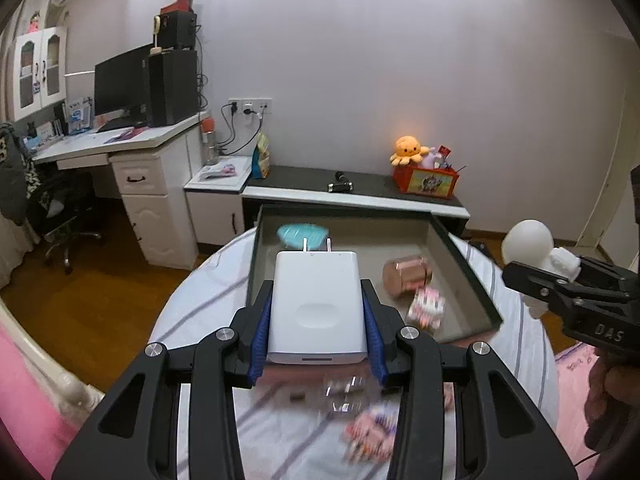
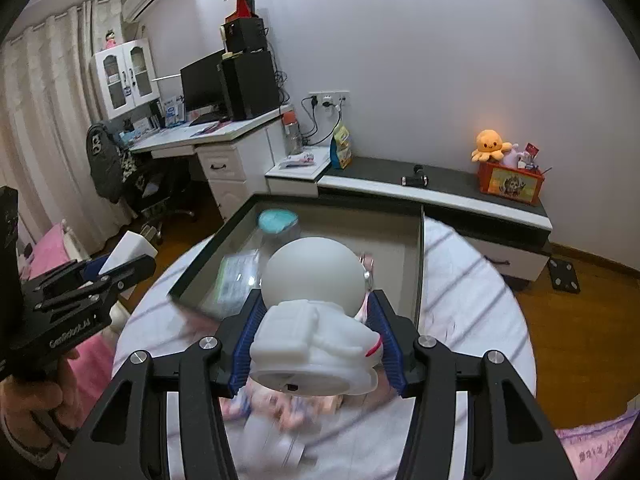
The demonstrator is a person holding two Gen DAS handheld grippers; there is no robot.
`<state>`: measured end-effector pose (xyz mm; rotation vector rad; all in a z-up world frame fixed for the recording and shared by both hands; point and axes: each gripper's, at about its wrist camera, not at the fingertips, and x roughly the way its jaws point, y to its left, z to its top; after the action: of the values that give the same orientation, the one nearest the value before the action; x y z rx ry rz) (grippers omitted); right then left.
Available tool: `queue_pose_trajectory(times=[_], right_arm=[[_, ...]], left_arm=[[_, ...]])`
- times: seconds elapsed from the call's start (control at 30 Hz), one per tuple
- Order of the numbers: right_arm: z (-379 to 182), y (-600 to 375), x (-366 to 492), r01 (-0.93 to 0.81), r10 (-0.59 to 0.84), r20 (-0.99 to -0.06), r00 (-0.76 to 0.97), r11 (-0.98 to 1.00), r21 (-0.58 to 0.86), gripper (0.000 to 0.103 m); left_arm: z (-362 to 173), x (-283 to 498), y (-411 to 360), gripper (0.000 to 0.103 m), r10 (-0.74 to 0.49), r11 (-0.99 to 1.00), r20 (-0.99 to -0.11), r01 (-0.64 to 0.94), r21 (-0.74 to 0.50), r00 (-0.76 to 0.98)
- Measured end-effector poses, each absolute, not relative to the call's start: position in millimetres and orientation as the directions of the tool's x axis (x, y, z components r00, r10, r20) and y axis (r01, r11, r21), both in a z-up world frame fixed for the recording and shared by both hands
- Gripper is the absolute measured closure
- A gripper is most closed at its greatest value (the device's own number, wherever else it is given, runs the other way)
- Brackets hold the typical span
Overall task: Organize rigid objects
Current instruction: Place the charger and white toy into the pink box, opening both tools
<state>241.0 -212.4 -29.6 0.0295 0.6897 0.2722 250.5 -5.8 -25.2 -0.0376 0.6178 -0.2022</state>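
The left hand-held gripper [image 1: 318, 312] is clamped on a white charger [image 1: 316, 304], its blue-padded fingers [image 1: 259, 332] pressed against the charger's two long sides, the two metal prongs pointing forward and away from the camera. The charger is held in the air above the near edge of an open, dark-rimmed tray [image 1: 466, 264] that rests on a round surface covered with a white striped cloth [image 1: 200, 304]. Inside the tray lie a teal lidded item [image 1: 300, 235] at the far left, a copper-coloured cylinder [image 1: 406, 274] on its side toward the right, and just beside it a small pink patterned packet [image 1: 426, 307]. The right hand-held gripper [image 2: 318, 340] grips a white astronaut figure [image 2: 316, 320] by its body, the round helmet pointing forward over the tray [image 2: 419, 264]; in the left wrist view this same figure [image 1: 532, 248] shows off to the right of the tray, well apart from the charger. Below both grippers, on the cloth nearer the cameras, lie more pink packets [image 1: 372, 432], too blurred to tell apart. Beyond the tray stands a low dark-topped cabinet [image 1: 360, 188] carrying a red box [image 1: 426, 180] with an orange plush octopus [image 1: 410, 148] at its top, and to the left a white desk [image 1: 120, 144] with a monitor [image 1: 120, 84].
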Motion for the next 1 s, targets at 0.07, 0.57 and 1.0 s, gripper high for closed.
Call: queue_pose_trajectory(times=[0.07, 0.57, 1.0], right_arm=[[-28, -214, 257, -0.23, 0.251, -0.623, 0.741, 0.966, 0.116, 0.049], [-70, -217, 357, -0.178, 0.216, -0.703, 0.677, 0.976, 0.128, 0.049], [-101, -218, 388, -0.161, 0.216, -0.768, 0.603, 0.976, 0.148, 0.035]], left_arm=[[-24, 263, -11, 0.063, -0.208, 0.978, -0.566, 0.183, -0.101, 0.798], [-70, 375, -55, 0.063, -0.239, 0.97, -0.655, 0.21, -0.123, 0.717], [-86, 376, -53, 0.015, -0.186, 0.982, -0.659, 0.164, -0.095, 0.729]])
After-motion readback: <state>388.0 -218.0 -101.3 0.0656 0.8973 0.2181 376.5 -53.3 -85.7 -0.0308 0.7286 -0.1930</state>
